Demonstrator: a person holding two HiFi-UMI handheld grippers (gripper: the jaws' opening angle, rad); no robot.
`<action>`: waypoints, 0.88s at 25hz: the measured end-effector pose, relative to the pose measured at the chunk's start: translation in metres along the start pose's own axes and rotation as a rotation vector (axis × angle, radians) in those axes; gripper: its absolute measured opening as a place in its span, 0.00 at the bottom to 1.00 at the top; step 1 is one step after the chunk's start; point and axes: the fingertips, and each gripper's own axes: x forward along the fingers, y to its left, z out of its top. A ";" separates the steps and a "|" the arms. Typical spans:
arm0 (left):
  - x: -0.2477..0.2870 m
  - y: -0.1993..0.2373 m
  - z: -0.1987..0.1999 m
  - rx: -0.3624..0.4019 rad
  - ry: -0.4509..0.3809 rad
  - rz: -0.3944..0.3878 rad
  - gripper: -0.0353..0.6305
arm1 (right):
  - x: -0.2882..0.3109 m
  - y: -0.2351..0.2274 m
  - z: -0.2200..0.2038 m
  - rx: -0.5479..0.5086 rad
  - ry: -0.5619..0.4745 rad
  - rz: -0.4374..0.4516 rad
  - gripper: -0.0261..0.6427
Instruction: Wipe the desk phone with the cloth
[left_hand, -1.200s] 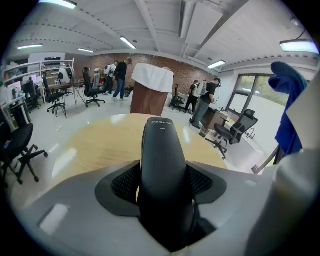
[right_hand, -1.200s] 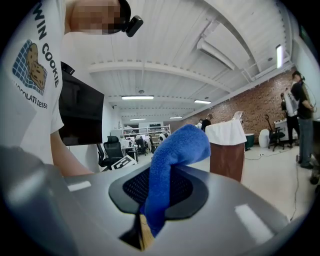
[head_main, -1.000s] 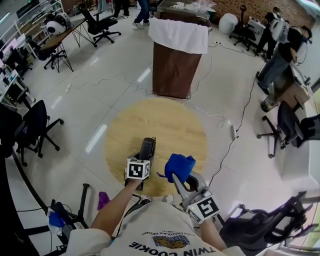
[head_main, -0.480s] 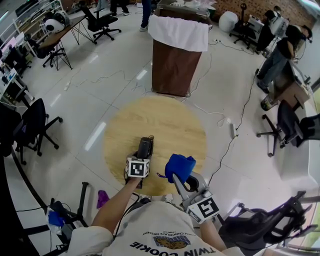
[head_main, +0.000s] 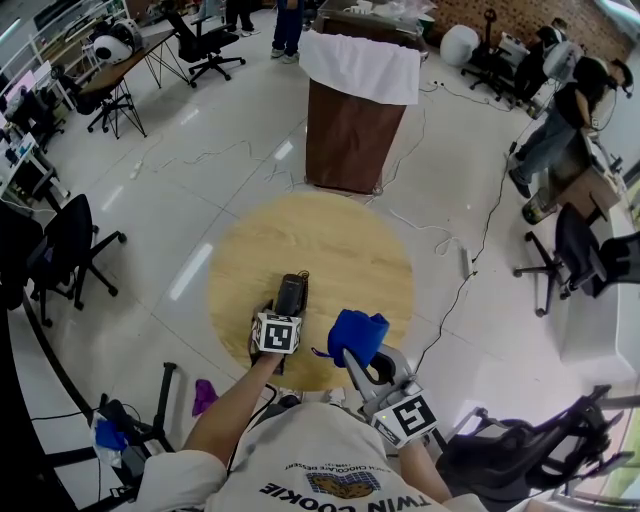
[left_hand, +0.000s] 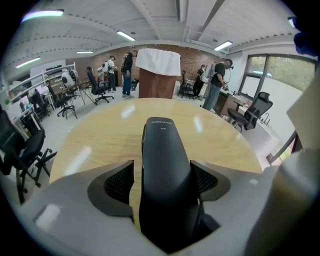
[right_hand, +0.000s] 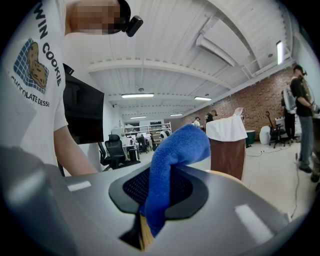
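Left tongs (head_main: 284, 308), tilted down, just spread around phone handset (head_main: 291, 292); level right tongs (head_main: 361, 352) pinch cloth (head_main: 357, 333).

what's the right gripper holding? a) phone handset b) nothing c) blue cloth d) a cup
c: in its own view the right gripper is shut on the blue cloth, which sticks up from between its pads.

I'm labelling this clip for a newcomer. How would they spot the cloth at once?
Find the round wooden table mid-floor. At its near edge, the right hand-held gripper pinches the cloth: bright blue and fluffy, unlike the black phone handset beside it.
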 end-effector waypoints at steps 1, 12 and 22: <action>0.001 0.000 0.000 0.004 -0.002 0.002 0.57 | 0.000 0.000 0.000 0.000 -0.001 0.000 0.13; -0.029 0.004 0.031 0.050 -0.151 0.053 0.57 | -0.002 0.000 -0.001 0.012 -0.006 0.019 0.13; -0.146 -0.044 0.089 0.045 -0.523 0.012 0.41 | -0.006 -0.003 0.014 -0.029 -0.026 0.065 0.13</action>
